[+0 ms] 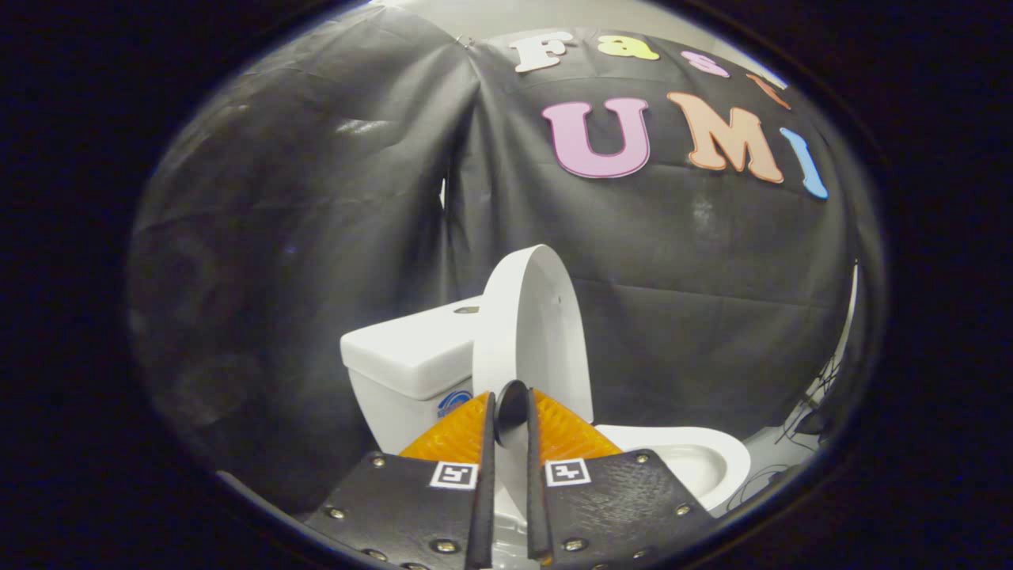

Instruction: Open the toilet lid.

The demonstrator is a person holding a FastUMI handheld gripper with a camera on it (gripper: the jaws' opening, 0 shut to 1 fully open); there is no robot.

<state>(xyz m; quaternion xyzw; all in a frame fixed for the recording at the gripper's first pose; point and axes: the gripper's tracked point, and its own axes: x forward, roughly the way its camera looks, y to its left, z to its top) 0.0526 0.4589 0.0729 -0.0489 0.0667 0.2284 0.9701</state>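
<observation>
At the left of the middle of the frame stands the white tank (411, 356) of the toilet, with a small button on its top. Just to the right of it, near the centre of the frame, the toilet lid (532, 332) is raised almost upright. Its long axis runs up and down, and it leans a little back toward the tank. I see it partly from the edge, so its broad face turns to the right, toward the bowl.

The tongs (506, 427) come in from the bottom centre, straight below the lid. Their two fingers are nearly closed, with only a narrow gap, and the lower edge of the lid passes between them. A small dark round piece sits at the tips, and I cannot tell what it is. It seems that both fingers press on the lid, but the contact itself is hidden behind the finger plates.

To the right, in the lower right of the frame, lies the open bowl (696, 459) with its white rim. The hinge and the seat are covered by the fingers. I judge the lid is almost fully open.
</observation>
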